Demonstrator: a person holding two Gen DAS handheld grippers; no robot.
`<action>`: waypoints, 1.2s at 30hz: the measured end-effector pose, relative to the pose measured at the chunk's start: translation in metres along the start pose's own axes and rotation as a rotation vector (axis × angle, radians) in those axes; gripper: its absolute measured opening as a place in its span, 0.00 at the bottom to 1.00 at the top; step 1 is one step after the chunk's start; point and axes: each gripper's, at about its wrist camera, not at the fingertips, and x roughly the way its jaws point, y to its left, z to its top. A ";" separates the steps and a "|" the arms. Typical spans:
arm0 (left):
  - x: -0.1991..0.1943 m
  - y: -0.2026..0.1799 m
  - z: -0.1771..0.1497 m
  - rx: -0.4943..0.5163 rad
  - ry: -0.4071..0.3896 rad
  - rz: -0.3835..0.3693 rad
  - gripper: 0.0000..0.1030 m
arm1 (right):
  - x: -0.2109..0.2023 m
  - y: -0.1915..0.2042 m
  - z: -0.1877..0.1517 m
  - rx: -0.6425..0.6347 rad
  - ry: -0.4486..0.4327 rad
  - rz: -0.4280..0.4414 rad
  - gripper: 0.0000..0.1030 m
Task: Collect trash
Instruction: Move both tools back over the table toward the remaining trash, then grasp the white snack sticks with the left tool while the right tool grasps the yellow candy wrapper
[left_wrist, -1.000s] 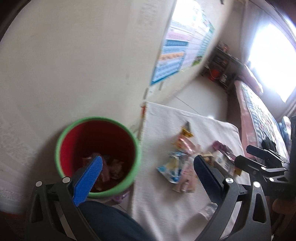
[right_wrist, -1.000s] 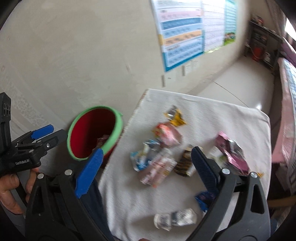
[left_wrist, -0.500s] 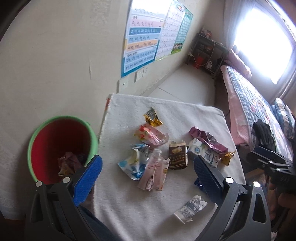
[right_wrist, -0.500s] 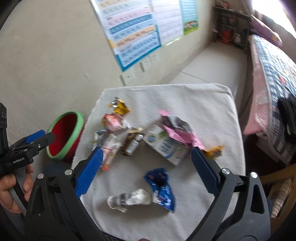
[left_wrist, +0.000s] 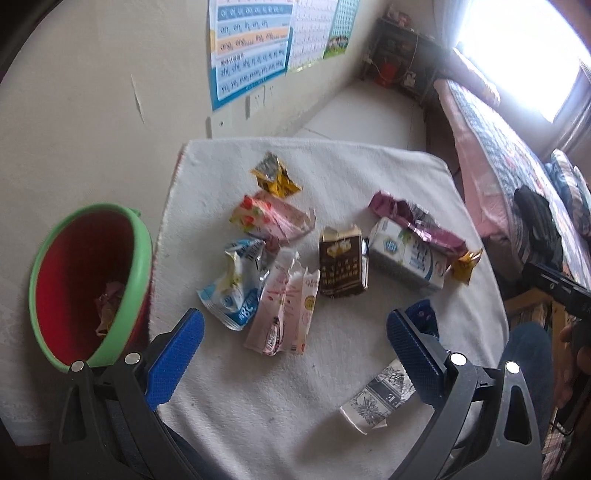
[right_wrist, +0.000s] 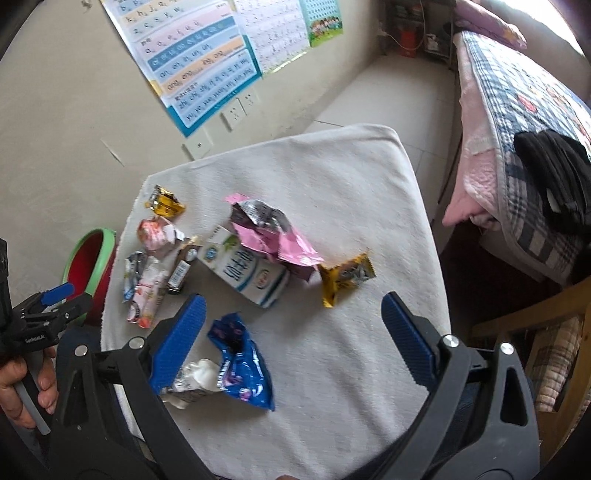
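Litter lies spread on the white cloth-covered table (right_wrist: 351, 184). A white milk carton (right_wrist: 245, 275) lies on its side near the middle, with a crumpled pink wrapper (right_wrist: 275, 232) on its top end. A gold wrapper (right_wrist: 345, 278) is just right of them. A blue wrapper (right_wrist: 242, 363) and a crushed white packet (right_wrist: 194, 380) touch at the near edge. The red bin with green rim (left_wrist: 88, 284) stands left of the table, some trash inside

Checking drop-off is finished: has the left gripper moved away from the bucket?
Yes. The left gripper has swung right, from over the bucket to above the towel.
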 end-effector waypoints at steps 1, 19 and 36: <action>0.005 -0.001 -0.001 0.003 0.010 0.002 0.92 | 0.003 -0.003 0.000 0.002 0.005 -0.003 0.91; 0.085 -0.013 0.003 0.055 0.163 0.020 0.59 | 0.062 -0.043 0.008 0.063 0.082 -0.088 0.91; 0.100 -0.006 -0.001 0.076 0.205 0.027 0.23 | 0.119 -0.049 0.006 0.079 0.180 -0.076 0.42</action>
